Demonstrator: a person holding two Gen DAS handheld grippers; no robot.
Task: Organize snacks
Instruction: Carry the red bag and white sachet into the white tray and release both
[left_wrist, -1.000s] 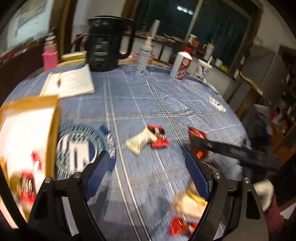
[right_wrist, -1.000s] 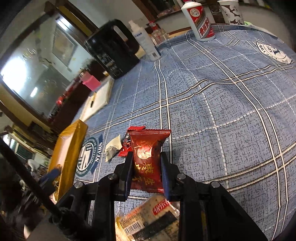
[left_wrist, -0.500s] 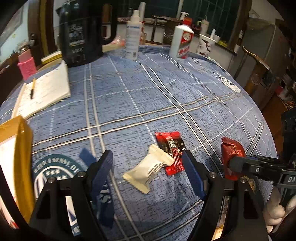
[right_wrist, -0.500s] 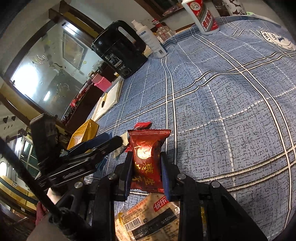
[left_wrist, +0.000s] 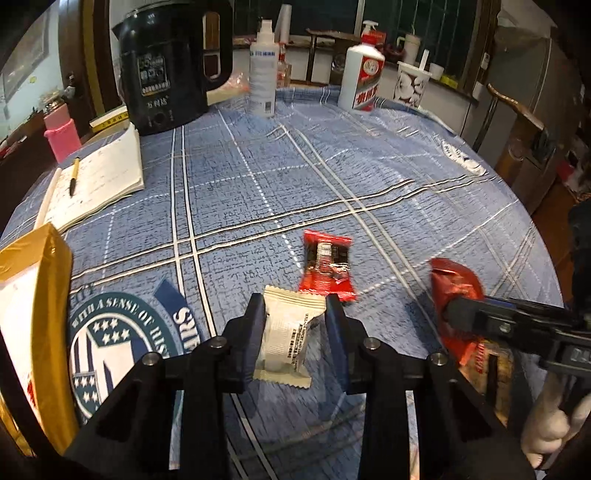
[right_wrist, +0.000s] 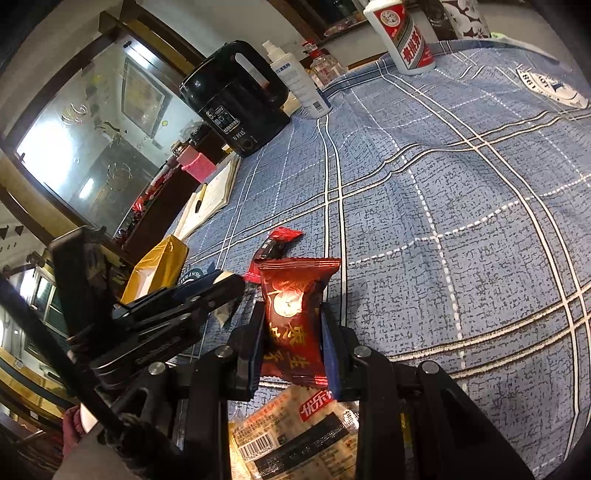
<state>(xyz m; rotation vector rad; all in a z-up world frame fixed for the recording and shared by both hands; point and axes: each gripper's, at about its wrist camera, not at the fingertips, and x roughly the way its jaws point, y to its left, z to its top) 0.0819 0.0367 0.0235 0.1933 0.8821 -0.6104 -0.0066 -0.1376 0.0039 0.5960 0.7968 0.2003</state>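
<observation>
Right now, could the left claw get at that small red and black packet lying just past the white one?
Probably not yet. The left claw has just been closing and is shut on the white packet. The red and black packet lies just beyond its tips with bare tablecloth around it, so only the full grip hinders it.

"WITH A SENSE OF HIS…" on the tablecloth's round emblem (left_wrist: 122, 332).

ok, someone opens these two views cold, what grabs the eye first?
Probably the two grips: the left hand-held gripper, whose jaws have just been closing, clamps a white snack packet near the table's front edge, and the right hand-held gripper holds a dark red snack packet upright. Next, the black kettle at the far side of the blue plaid tablecloth.
</observation>
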